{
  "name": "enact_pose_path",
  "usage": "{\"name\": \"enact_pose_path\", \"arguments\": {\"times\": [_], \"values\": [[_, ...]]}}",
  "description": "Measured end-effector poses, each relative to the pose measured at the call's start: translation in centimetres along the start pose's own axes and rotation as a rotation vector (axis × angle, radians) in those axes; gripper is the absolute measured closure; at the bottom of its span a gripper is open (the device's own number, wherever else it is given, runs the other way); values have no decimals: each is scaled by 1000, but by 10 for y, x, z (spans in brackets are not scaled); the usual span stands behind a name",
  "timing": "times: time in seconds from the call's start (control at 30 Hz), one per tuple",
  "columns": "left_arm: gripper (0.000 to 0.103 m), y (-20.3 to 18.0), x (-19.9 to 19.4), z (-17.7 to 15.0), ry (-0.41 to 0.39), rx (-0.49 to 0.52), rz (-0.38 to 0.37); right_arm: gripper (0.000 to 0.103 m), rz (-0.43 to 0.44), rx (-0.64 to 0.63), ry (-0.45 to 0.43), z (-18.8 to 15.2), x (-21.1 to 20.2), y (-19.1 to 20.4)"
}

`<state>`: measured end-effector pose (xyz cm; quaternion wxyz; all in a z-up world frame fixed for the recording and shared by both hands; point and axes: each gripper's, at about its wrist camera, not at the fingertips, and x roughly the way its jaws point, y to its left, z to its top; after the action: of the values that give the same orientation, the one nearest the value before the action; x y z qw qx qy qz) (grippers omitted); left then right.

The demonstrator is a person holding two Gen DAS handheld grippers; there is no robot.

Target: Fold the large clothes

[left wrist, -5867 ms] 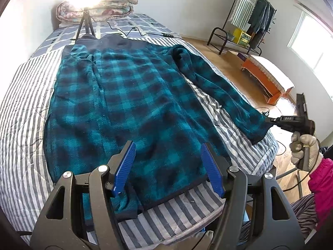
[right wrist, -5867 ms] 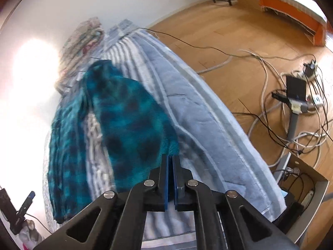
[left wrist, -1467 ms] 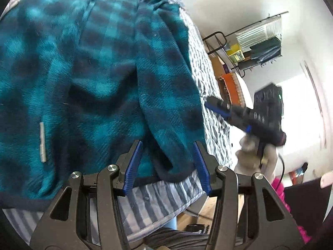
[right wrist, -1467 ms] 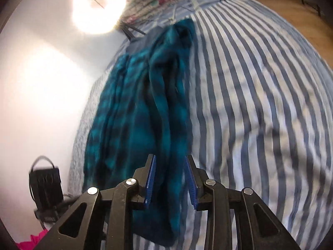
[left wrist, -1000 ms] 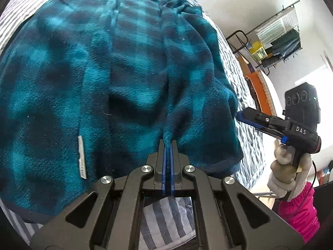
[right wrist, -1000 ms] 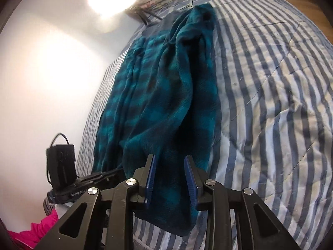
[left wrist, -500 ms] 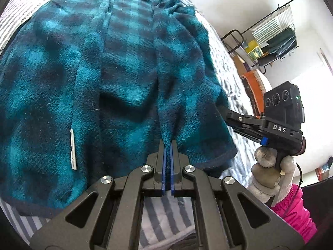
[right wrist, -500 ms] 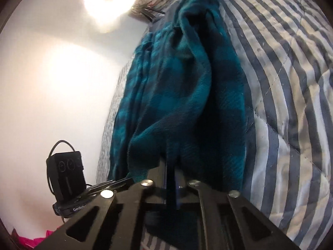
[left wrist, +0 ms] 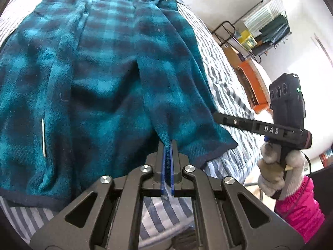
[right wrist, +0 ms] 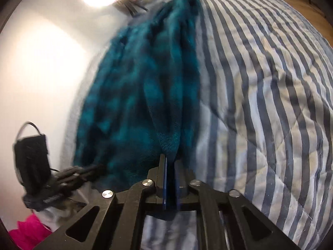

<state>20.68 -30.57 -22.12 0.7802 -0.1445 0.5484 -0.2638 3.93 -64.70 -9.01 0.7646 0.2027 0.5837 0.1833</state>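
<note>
Both grippers, left (left wrist: 167,143) and right (right wrist: 171,158), are clamped on the jacket (left wrist: 100,66) hem. Side fold in hand; next I'd lift together, evenly.

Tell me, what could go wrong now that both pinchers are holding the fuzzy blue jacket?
The left gripper pinches only a thin ridge of the teal plaid fleece jacket, so it could slip out when lifted. The right gripper, whose jaws have just been opening a little, grips a fold near the hem; that fleece might drop. The jacket lies near the edge of the striped quilt, so a loose part could slide off.
</note>
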Motion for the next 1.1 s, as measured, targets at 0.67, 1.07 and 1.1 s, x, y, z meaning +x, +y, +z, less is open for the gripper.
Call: {"name": "enact_pose_path", "arguments": {"times": [0.67,1.07,1.1], "values": [[102,-41,6,0,-67,100,-25,86,16,-130,-214,56,-39,20],[102,-17,27,-3,-41,93,8,90,-142,-108,-148,140,53,4],[102,-14,30,-5,-38,88,11,91,-138,-91,-142,140,57,-1]]}}
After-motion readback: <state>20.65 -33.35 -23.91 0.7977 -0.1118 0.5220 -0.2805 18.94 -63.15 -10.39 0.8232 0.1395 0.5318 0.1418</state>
